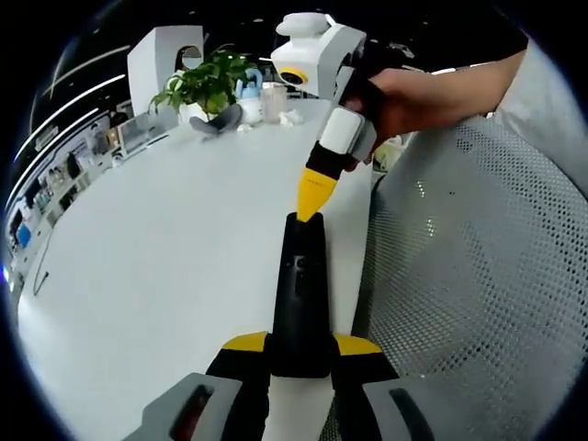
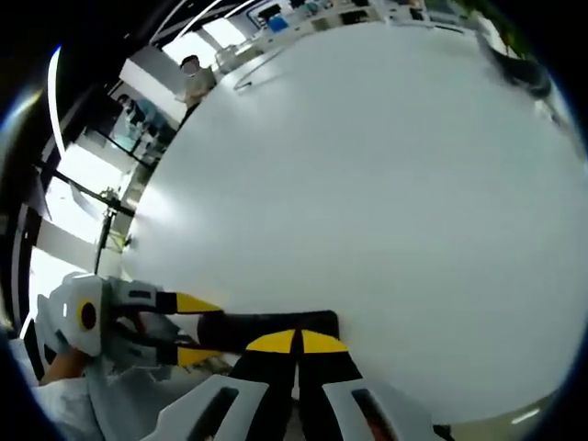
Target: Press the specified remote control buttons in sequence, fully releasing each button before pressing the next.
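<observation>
Clamped tight at bottom middle by the left gripper [image 1: 299,354]: black remote [image 1: 300,294], kept steady over the white table [image 1: 165,266]. Pressing down from upper right with tips together, the right gripper [image 1: 314,197], to push one button.

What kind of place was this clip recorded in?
Probably an open office or showroom. A large white table carries a potted plant, a mesh office chair stands at its edge, and display shelves line the background. The remote control sits in the left gripper.
</observation>
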The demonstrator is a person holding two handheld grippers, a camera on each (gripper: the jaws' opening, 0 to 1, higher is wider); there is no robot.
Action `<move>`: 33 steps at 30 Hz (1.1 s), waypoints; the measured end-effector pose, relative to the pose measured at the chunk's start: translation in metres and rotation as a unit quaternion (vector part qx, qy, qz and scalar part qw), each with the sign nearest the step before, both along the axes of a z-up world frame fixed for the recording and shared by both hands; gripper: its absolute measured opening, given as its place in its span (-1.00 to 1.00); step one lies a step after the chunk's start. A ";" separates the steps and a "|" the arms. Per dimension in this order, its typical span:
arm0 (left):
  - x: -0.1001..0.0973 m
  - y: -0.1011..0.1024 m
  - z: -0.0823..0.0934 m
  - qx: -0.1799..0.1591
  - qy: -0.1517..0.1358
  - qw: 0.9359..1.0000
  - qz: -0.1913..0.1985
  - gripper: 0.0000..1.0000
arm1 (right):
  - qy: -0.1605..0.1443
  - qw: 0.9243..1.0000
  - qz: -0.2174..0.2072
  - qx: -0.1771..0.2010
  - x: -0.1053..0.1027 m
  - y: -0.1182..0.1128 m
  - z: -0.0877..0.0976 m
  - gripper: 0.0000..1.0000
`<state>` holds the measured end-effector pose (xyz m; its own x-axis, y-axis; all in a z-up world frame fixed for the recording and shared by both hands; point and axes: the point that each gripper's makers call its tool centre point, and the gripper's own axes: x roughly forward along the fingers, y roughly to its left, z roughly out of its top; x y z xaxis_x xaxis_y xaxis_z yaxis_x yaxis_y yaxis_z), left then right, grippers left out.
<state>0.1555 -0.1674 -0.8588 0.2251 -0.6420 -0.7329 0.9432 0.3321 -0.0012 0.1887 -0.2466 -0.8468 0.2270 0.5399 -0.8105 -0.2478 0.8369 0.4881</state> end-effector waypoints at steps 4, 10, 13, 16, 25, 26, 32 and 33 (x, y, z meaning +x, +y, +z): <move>0.000 0.000 0.000 -0.001 0.001 1.000 0.001 -0.51 | 0.000 1.000 0.004 -0.009 0.000 -0.002 -0.002 -1.00; 0.000 0.000 0.000 -0.001 0.002 1.000 0.002 -0.50 | -0.004 1.000 0.003 -0.009 0.000 -0.002 -0.003 -1.00; 0.000 0.000 0.000 -0.001 0.002 1.000 0.001 -0.50 | -0.006 1.000 0.002 -0.009 -0.001 -0.002 -0.003 -1.00; 0.000 0.000 0.000 0.000 0.002 1.000 0.001 -0.50 | -0.015 1.000 0.006 -0.015 -0.001 -0.001 -0.003 -1.00; 0.000 0.000 0.000 -0.002 0.001 1.000 0.003 -0.50 | -0.015 1.000 0.013 -0.019 0.000 -0.002 -0.002 -1.00; 0.000 0.000 0.000 -0.002 0.001 1.000 0.003 -0.50 | -0.013 1.000 0.013 -0.017 0.000 -0.002 -0.002 -1.00; 0.001 -0.001 0.000 -0.004 0.000 1.000 -0.002 -0.50 | -0.007 1.000 0.029 -0.008 -0.003 0.007 -0.002 -1.00; 0.000 -0.001 0.000 -0.005 0.000 1.000 -0.003 -0.50 | -0.007 0.999 0.034 -0.013 -0.005 0.007 -0.003 -1.00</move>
<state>0.1557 -0.1687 -0.8591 0.2212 -0.6502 -0.7268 0.9454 0.3258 -0.0036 0.1841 -0.2394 -0.8501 0.2020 0.5324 -0.8221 -0.3104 0.8309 0.4618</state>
